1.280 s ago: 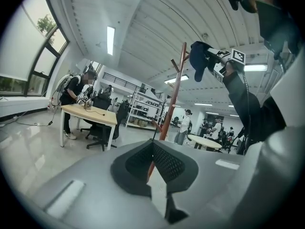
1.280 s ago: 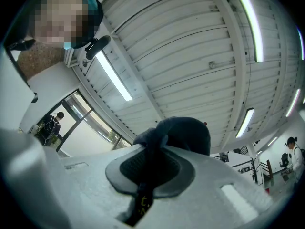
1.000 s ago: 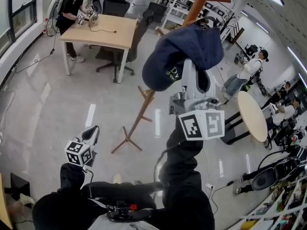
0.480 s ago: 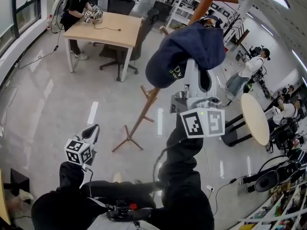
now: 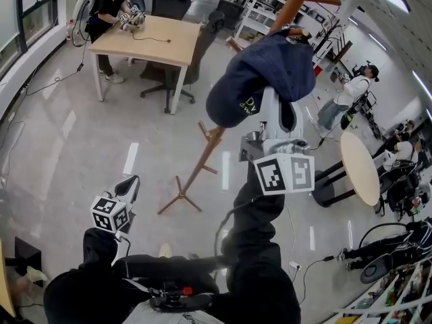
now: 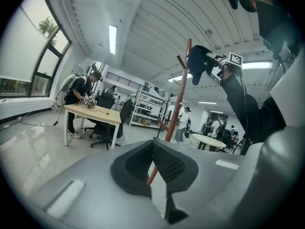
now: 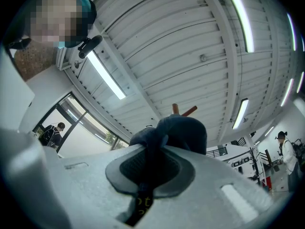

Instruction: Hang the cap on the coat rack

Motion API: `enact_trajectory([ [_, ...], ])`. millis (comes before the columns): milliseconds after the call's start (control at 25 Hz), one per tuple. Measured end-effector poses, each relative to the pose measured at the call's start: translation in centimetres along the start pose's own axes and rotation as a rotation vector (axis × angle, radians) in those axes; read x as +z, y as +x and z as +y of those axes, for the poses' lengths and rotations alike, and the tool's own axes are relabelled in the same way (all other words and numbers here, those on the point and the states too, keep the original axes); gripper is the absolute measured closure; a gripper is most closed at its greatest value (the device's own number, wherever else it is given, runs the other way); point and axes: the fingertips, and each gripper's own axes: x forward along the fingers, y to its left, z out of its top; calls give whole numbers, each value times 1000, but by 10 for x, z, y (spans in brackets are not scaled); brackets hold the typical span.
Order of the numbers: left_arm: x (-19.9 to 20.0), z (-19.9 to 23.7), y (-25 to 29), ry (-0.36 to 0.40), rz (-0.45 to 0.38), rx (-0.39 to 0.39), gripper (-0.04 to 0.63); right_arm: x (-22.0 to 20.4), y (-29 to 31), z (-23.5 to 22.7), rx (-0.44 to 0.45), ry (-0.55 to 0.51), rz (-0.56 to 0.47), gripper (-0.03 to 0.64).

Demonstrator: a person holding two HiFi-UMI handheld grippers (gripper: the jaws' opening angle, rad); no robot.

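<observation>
Clamping navy cap (image 5: pixel 263 73), right tongs (image 7: pixel 148 171) near coat rack (image 5: pixel 202 157).

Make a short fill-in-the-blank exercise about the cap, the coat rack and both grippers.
The right gripper is shut on a dark blue ____.
The coat rack stands on the ____.
The left gripper holds ____.
Missing words: cap, floor, nothing.

Bright, even light from ceiling strips (image 7: pixel 107 78) and tall windows (image 6: pixel 26 51). Glossy floor (image 5: pixel 61 147) shows soft glare. Heavy fisheye bending, black corners, focus sharp.
</observation>
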Motion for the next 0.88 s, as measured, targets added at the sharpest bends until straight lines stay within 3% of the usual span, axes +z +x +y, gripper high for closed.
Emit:
enact_trajectory([
  [880, -9, 2, 9, -6, 29, 7, 592, -40, -2, -17, -26, 45, 46, 603],
])
